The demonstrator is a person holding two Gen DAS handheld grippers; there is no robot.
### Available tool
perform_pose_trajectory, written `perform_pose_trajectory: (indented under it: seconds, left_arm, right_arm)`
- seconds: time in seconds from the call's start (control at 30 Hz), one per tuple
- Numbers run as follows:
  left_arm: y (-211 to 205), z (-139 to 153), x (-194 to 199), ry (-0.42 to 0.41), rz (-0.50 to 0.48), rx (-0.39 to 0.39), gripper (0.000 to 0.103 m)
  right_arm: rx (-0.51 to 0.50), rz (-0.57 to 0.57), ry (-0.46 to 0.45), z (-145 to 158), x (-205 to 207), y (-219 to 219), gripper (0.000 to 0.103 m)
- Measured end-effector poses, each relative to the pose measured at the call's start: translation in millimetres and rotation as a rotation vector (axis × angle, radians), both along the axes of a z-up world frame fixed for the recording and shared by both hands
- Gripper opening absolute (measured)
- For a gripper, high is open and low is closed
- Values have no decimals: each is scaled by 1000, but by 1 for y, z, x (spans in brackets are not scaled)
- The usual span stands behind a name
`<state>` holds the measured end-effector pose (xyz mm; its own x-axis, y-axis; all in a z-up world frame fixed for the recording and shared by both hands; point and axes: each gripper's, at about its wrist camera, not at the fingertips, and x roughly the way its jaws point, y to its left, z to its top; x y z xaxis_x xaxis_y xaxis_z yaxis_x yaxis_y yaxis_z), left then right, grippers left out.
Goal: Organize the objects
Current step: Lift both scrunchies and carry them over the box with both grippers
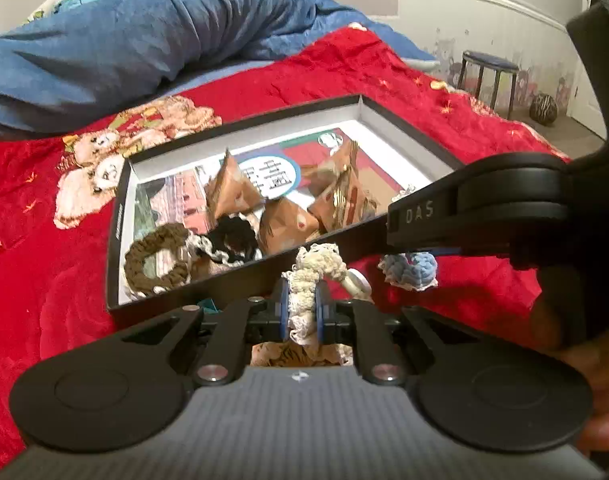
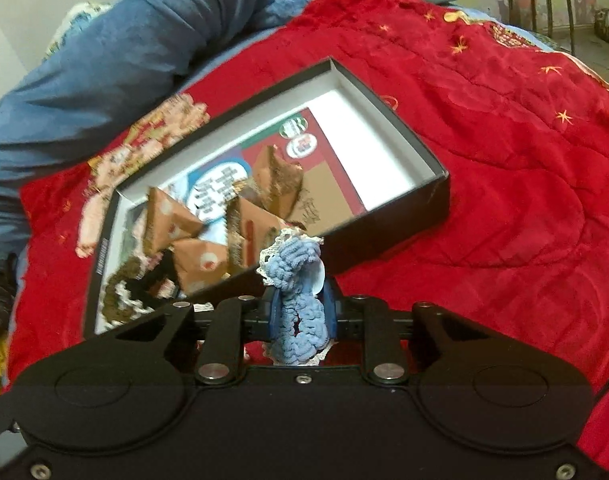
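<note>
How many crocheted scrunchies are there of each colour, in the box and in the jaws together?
Brown crocheted scrunchie, in box: 1
Black crocheted scrunchie with white edge, in box: 1
Cream crocheted scrunchie, in left jaws: 1
Light blue crocheted scrunchie, in right jaws: 1
Total: 4

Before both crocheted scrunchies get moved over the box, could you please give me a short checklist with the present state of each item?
1. Left gripper jaws shut on the cream scrunchie: ok.
2. Right gripper jaws shut on the blue scrunchie: ok.
3. Black box open, no lid in the way: ok.
4. Free floor in the box: ok, the far white end is bare; the near end holds the brown scrunchie and the paper pyramids.
5. Both scrunchies already past the near wall of the box: not ok.
6. Grips firm enough for the lift: cannot tell.
</note>
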<state>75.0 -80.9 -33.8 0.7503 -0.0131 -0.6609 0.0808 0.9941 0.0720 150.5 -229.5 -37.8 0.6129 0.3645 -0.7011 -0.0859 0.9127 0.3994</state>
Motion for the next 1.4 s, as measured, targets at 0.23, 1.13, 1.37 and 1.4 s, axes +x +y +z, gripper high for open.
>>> perform_pose_trajectory:
  seconds: [0.23, 1.13, 1.37, 1.4]
  left_arm:
    - [8, 18, 1, -85, 10, -30, 16]
    - [81, 95, 15, -415, 85, -104, 16]
    - [105, 113, 31, -479, 101, -110, 16]
    - [109, 114, 33, -484, 106, -118, 16]
  right_arm:
    - [60, 18, -61, 16, 0, 1, 21]
    - [346, 38, -269, 74, 16, -40, 21]
    - [387, 56, -341, 82, 22, -43, 21]
    - [391, 59, -345, 82, 23, -43, 21]
